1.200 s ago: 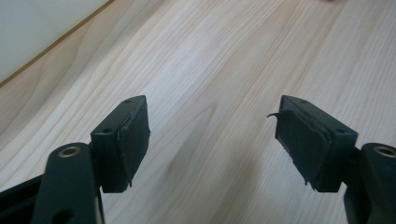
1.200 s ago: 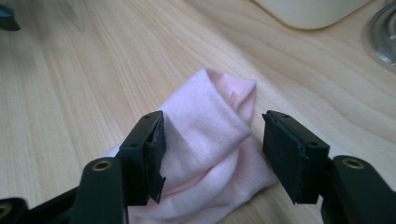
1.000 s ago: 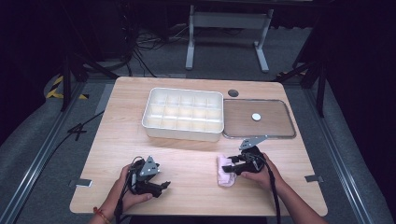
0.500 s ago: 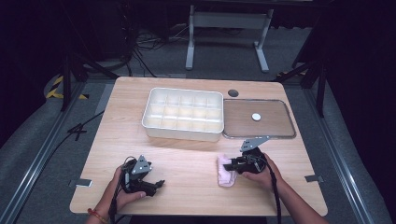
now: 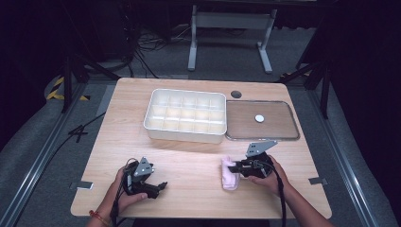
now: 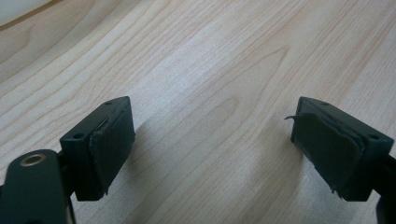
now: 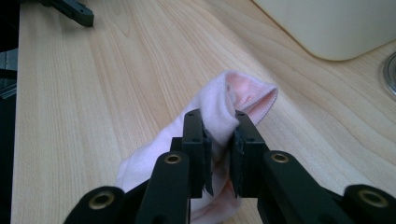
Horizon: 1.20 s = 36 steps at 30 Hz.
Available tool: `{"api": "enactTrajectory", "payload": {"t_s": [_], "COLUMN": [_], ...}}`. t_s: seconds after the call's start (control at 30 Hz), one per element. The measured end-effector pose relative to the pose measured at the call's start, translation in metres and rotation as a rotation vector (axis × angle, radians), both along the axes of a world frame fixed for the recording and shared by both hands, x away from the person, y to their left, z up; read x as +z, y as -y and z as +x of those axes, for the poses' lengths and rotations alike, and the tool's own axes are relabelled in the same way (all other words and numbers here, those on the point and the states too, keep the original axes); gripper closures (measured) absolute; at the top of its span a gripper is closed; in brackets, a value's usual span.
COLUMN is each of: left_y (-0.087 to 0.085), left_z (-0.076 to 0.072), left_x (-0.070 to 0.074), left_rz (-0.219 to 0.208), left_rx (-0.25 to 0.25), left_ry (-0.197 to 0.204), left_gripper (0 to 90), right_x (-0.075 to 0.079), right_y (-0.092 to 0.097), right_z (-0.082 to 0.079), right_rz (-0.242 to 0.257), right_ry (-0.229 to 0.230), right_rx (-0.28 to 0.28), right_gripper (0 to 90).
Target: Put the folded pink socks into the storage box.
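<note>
My right gripper has just been closing and now pinches the pink cloth, which lies on the table in front of the tray. Left gripper stands apart, empty. Lifting it remains, I judge.

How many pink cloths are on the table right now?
1. The pink cloth lies near the front edge of the table, right of centre, pinched in the right tongs. None shows inside the white tray.
</note>
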State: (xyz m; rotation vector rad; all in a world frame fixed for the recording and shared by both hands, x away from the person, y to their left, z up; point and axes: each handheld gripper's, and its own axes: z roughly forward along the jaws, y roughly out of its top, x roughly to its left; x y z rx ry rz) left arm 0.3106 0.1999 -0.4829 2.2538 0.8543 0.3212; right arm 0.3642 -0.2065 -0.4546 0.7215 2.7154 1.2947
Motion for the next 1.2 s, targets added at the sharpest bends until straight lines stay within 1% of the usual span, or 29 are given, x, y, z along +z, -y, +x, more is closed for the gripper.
{"api": "enactTrajectory", "payload": {"t_s": [0.03, 0.07, 0.17, 0.53, 0.97, 1.07, 1.2], "left_y": [0.000, -0.001, 0.000, 0.000, 0.000, 0.001, 0.001], "left_z": [0.000, 0.001, 0.001, 0.001, 0.001, 0.001, 0.001], "left_x": [0.000, 0.000, 0.000, 0.000, 0.000, 0.000, 0.000], "left_rz": [0.001, 0.011, 0.007, 0.002, 0.002, 0.002, 0.003], "left_rx": [-0.002, -0.009, -0.005, -0.006, 0.000, -0.002, -0.001], "left_ry": [0.000, 0.009, 0.005, -0.002, 0.000, -0.002, -0.001], "left_gripper": [13.3, 13.0, 12.7, 12.5, 12.5, 12.4, 12.4], "right_x": [0.001, 0.003, 0.006, 0.010, 0.020, 0.022, 0.025], "right_y": [0.000, 0.001, 0.002, 0.003, 0.006, 0.007, 0.009], "right_z": [-0.001, -0.002, -0.002, -0.004, -0.008, -0.009, -0.010], "right_rz": [0.004, 0.003, 0.002, -0.005, 0.019, 0.026, 0.035], "right_ry": [0.001, 0.006, 0.038, 0.072, 0.138, 0.142, 0.161], "right_rx": [-0.001, -0.001, -0.001, -0.009, -0.019, -0.022, -0.028], "right_gripper": [79.0, 79.0, 79.2, 79.3, 79.3, 79.3, 79.3]}}
